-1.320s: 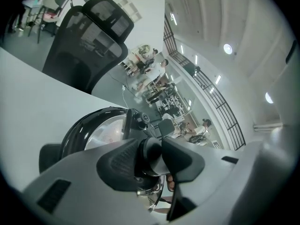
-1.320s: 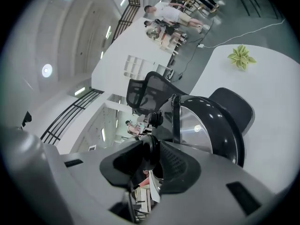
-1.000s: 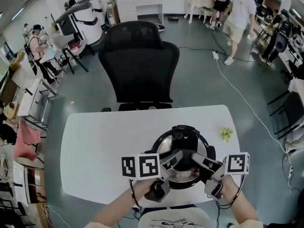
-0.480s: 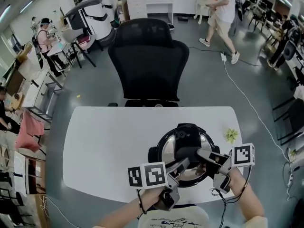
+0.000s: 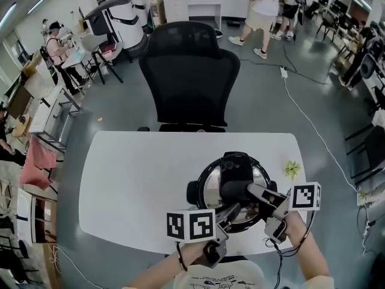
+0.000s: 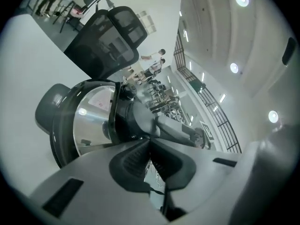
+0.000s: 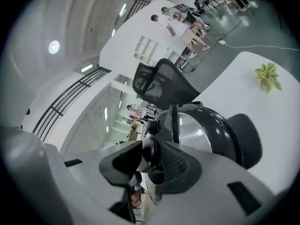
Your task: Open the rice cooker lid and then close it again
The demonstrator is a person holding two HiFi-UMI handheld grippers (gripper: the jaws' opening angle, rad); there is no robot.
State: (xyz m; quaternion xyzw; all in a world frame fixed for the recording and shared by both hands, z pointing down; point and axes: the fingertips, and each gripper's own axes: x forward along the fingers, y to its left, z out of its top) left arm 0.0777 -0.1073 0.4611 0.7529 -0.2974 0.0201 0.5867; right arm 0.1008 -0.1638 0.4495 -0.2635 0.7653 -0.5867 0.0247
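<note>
A black rice cooker (image 5: pixel 209 191) with a shiny steel lid stands on the white table (image 5: pixel 132 185), and the lid sits down on the pot. My right gripper (image 5: pixel 249 191) reaches in from the right. The lid's black handle knob (image 7: pixel 149 159) lies between its pads and touches both, while the jaws are opening slightly. My left gripper (image 5: pixel 231 212) hovers at the cooker's near edge, shut with nothing in it. In the left gripper view its tips (image 6: pixel 150 142) meet just in front of the cooker (image 6: pixel 89 121) and point at the handle.
A black office chair (image 5: pixel 189 71) stands behind the table. A small green sprig (image 5: pixel 292 169) lies on the table at the right of the cooker. People (image 5: pixel 261 11) walk at the back of the room, and a cable (image 5: pixel 313 125) runs across the floor.
My left gripper's jaws have shut, and it has slid to the right along the cooker's near side. My right gripper has stayed on the handle. A person at the back has walked leftward.
</note>
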